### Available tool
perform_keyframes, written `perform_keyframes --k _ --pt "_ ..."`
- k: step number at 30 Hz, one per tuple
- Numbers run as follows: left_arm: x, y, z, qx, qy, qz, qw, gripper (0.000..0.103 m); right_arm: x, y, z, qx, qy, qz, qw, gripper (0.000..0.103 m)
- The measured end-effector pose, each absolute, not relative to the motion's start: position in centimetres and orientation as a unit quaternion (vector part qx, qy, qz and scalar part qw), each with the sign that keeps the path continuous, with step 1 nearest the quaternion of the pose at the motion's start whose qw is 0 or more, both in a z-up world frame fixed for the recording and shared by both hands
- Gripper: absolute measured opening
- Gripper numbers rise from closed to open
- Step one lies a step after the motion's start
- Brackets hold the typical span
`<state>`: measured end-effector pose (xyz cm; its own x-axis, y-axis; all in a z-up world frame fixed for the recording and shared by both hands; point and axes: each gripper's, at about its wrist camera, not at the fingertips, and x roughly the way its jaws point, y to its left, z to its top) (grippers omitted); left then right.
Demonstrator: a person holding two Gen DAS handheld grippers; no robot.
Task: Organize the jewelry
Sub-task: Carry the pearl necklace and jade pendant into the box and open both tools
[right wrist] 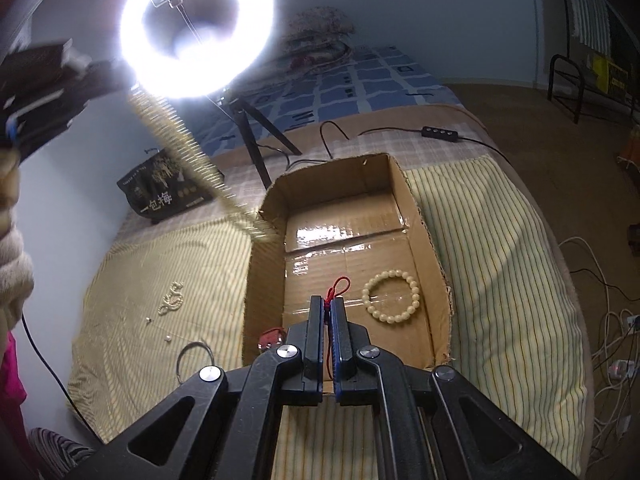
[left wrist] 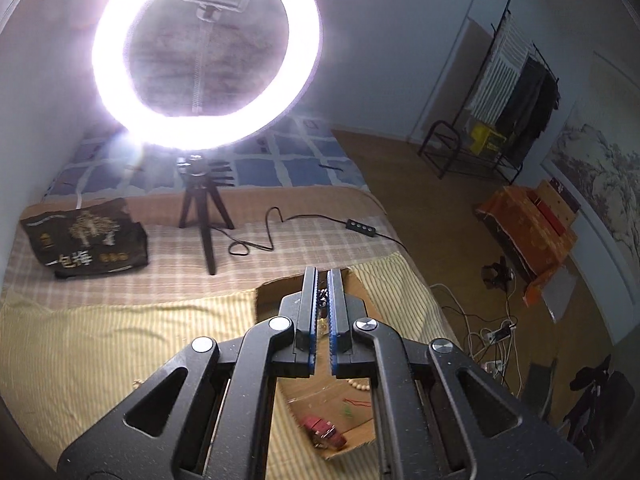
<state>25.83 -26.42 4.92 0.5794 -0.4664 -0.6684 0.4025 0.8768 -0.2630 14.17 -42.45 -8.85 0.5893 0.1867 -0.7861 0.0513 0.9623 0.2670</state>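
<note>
We are mid-transfer: our left gripper (left wrist: 323, 280) is clamped on a gold chain (right wrist: 188, 148), our right gripper (right wrist: 328, 306) on a red cord (right wrist: 335, 289). Next, we judge, both need lowering into the cardboard box (right wrist: 434, 248) before release.

A lit ring light (left wrist: 206, 52) on a black tripod (left wrist: 204, 216) stands on the bed (left wrist: 280, 216), its cable and inline switch (left wrist: 362, 227) trailing across the checked cover. Blue-patterned bedding (right wrist: 360, 80) lies behind. Walls are pale and plain. The floor (left wrist: 420, 184) is brown. A black clothes rack (left wrist: 508, 100) with hanging garments stands by the far wall. White cables (left wrist: 492, 332) lie tangled on the floor.
</note>
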Motion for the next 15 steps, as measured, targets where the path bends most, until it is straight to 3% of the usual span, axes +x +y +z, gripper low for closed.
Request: perform_keyframes --k 10,12,13,15 --pt "28.9 -31.5 -0.8 -0.005 0.436 -0.248 0.865 0.002 14.8 -43.5 -10.4 0.139 0.463 0.027 0.875 0.004" --pt "29.3 -31.9 -1.8 -0.002 0.444 -0.241 0.863 0.002 14.8 -44.0 -10.5 0.143 0.463 0.019 0.875 0.022" --pt "29.5 -32.0 -2.1 -0.003 0.450 -0.244 0.859 0.003 14.7 -44.3 -10.6 0.149 0.463 0.014 0.874 0.038" --pt "29.7 -32.2 -2.8 0.002 0.456 -0.241 0.857 0.017 14.8 -44.7 -10.8 0.159 0.465 0.007 0.871 0.045"
